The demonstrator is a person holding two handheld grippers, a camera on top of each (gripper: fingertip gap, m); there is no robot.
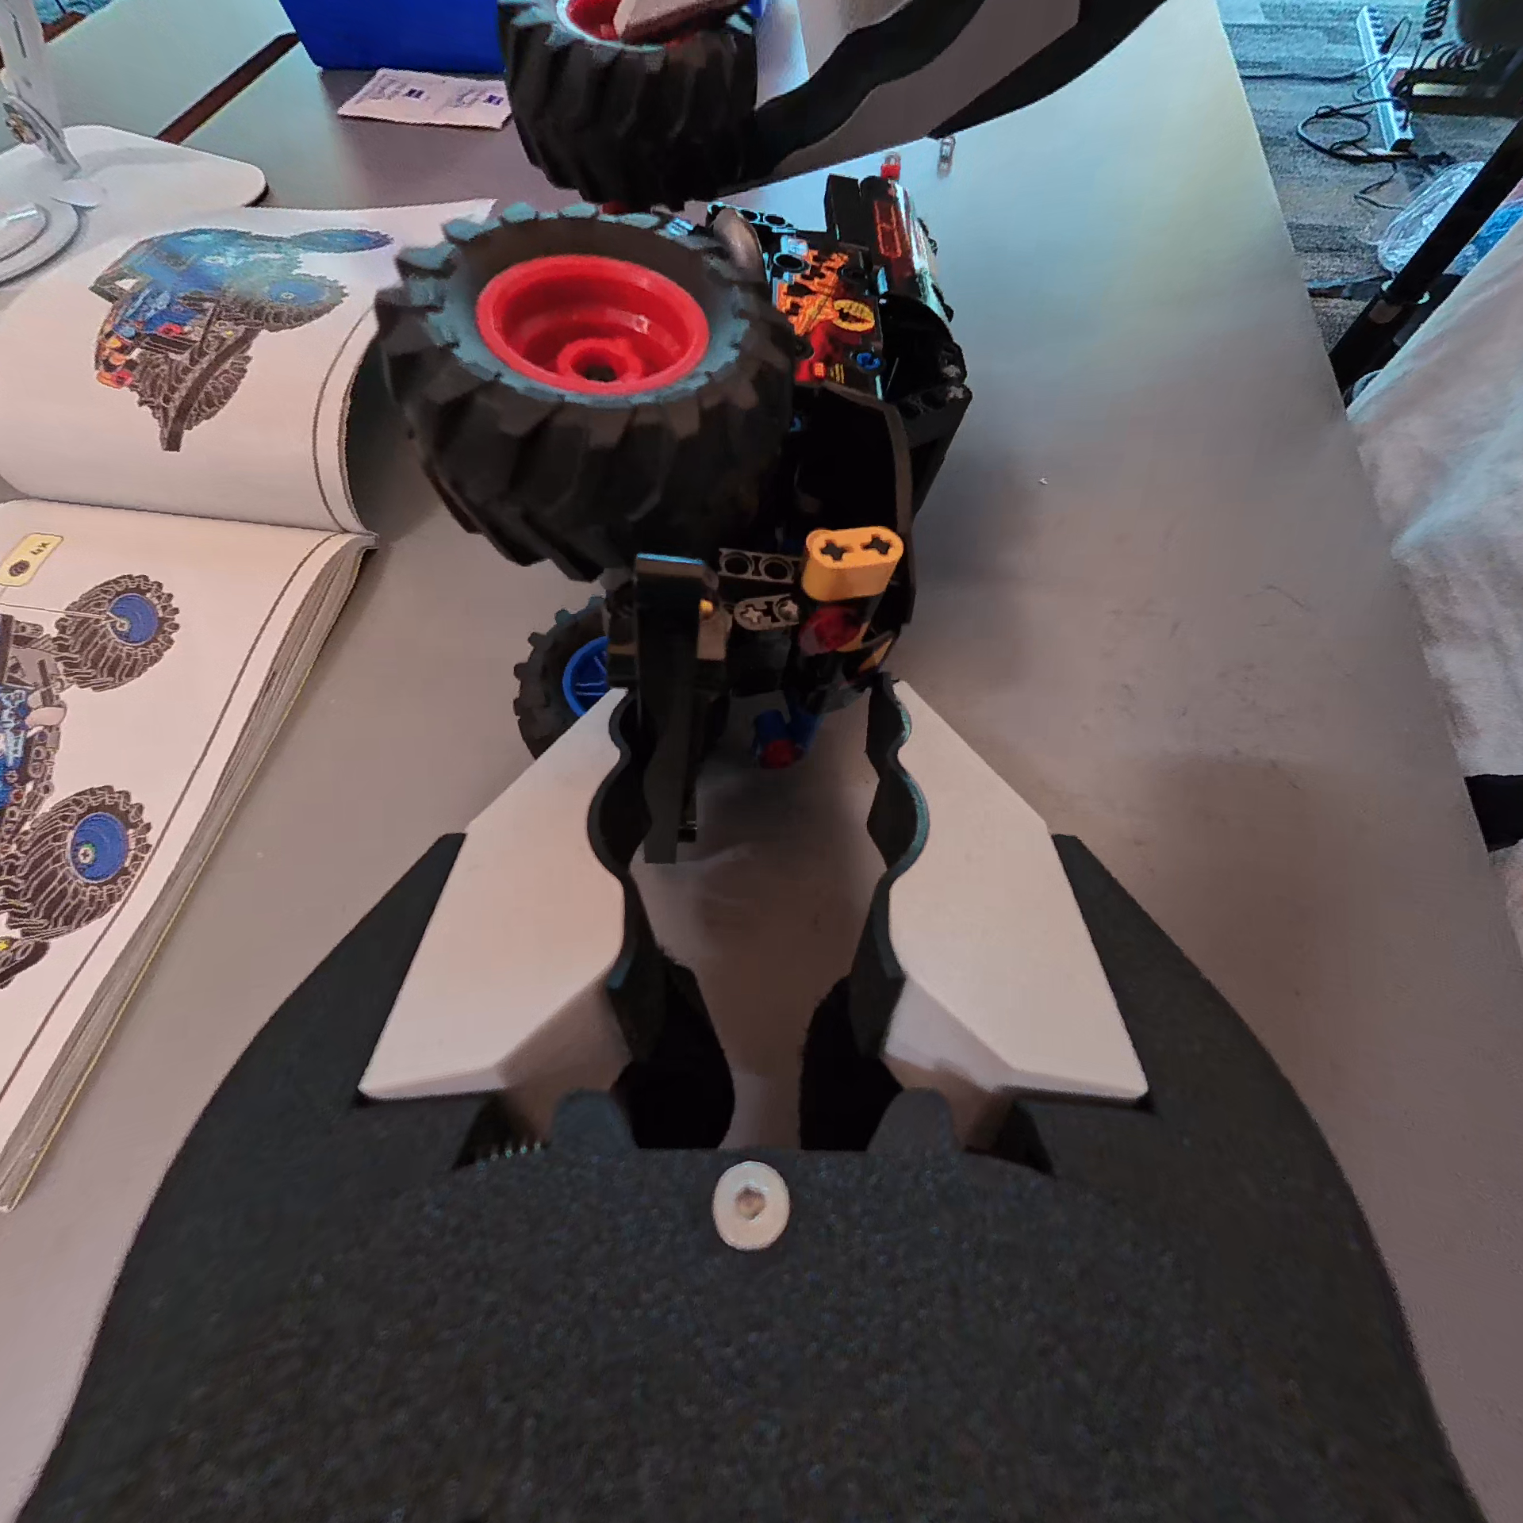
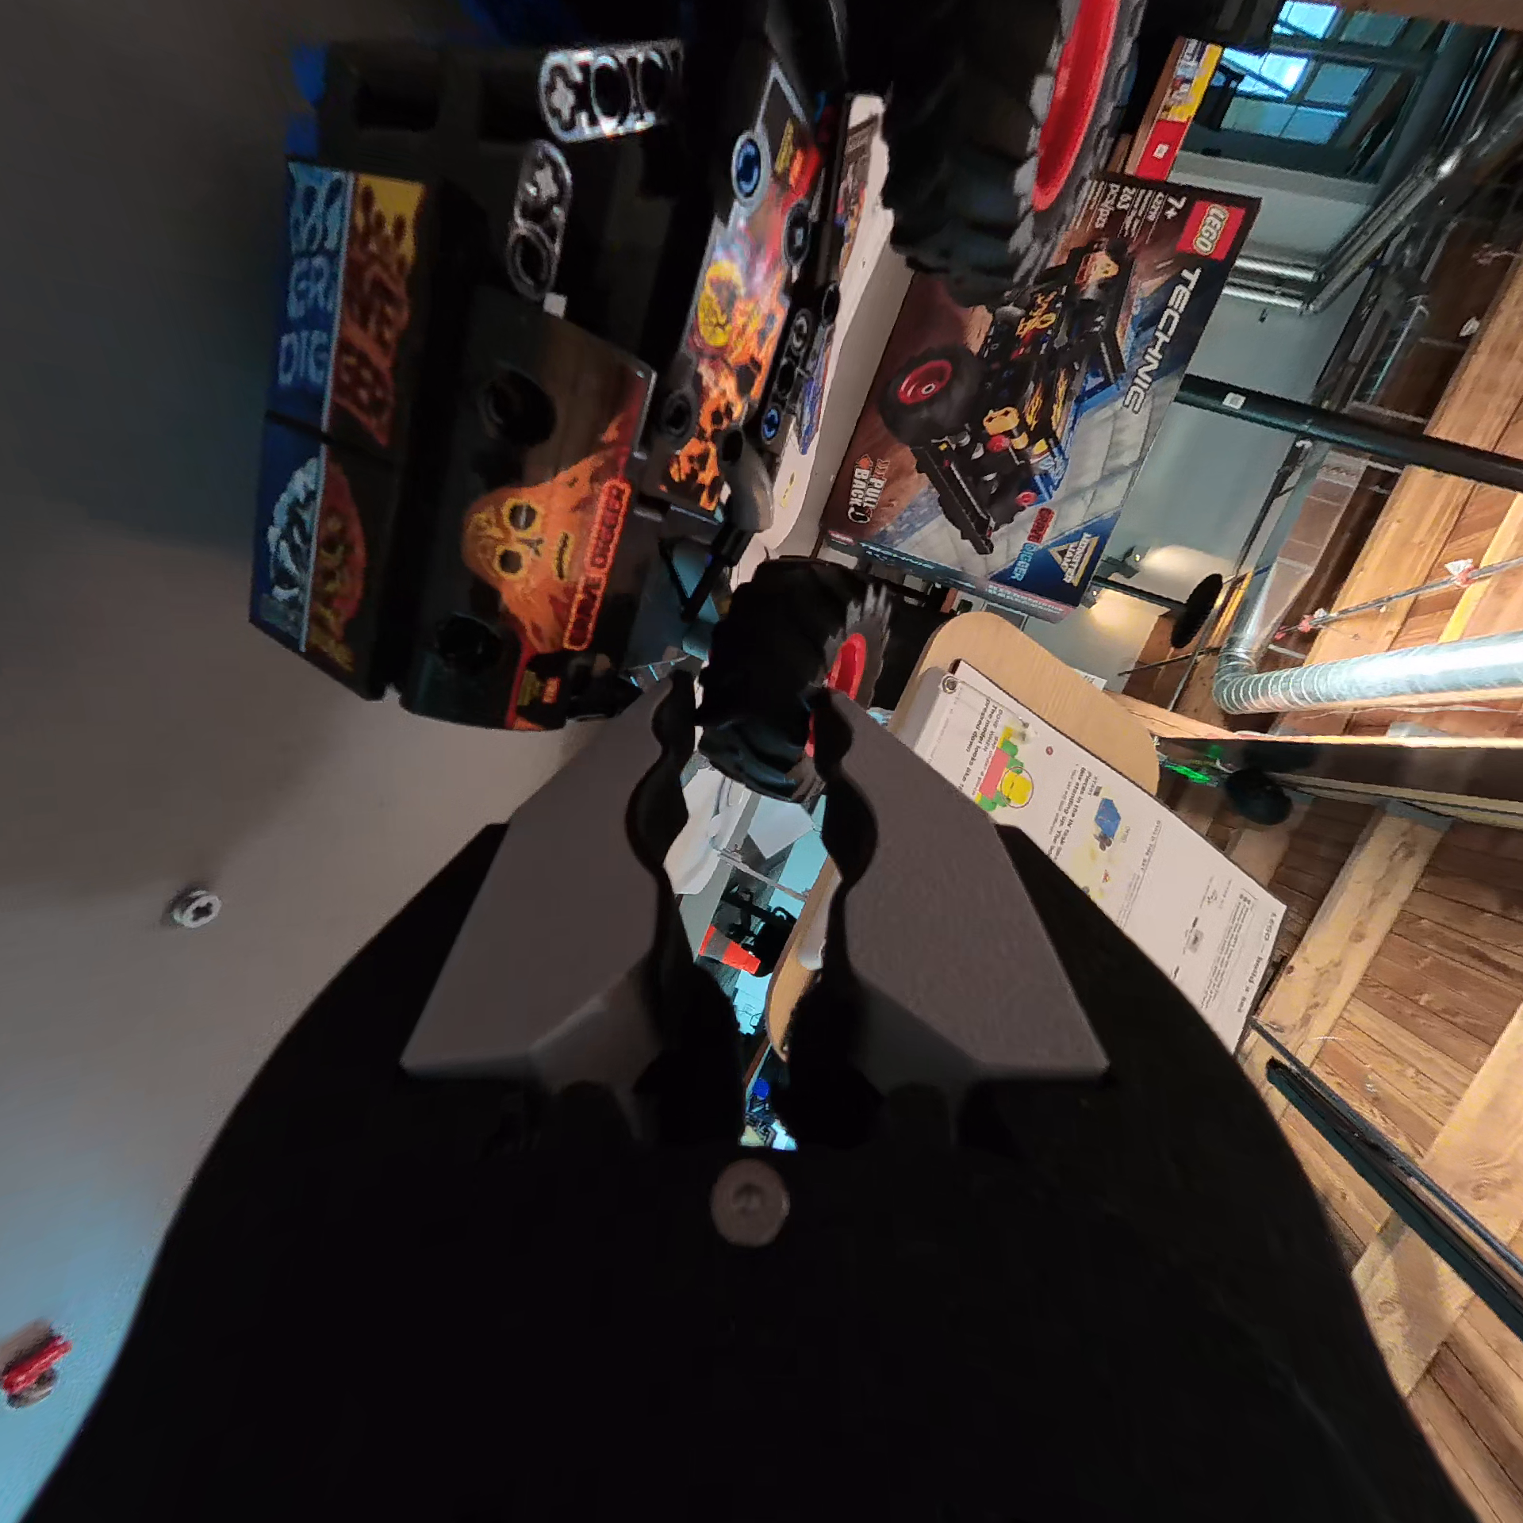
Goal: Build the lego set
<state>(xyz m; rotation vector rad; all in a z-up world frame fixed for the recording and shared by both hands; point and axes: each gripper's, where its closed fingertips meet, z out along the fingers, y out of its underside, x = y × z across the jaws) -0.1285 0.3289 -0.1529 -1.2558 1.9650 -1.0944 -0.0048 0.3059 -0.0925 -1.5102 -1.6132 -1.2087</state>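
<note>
Wheel-fitting step: left tool [image 1: 754, 766] clamps truck body [image 1: 824, 494] ahead; right tool [image 2: 754, 725] pinches loose wheel [image 2: 775, 684], which next needs aligning onto its axle.

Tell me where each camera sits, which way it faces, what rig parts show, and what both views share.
Left wrist view: sits on the left tongs, looking forward and down at the table. Its own fingers clamp the truck, which lies on its side; the right tongs enter from above with a wheel.
Right wrist view: sits on the right tongs, rolled sideways, facing the truck's body and the set box beyond. Its own fingers grip the wheel.
Shared: the truck and the gripped wheel.
</note>
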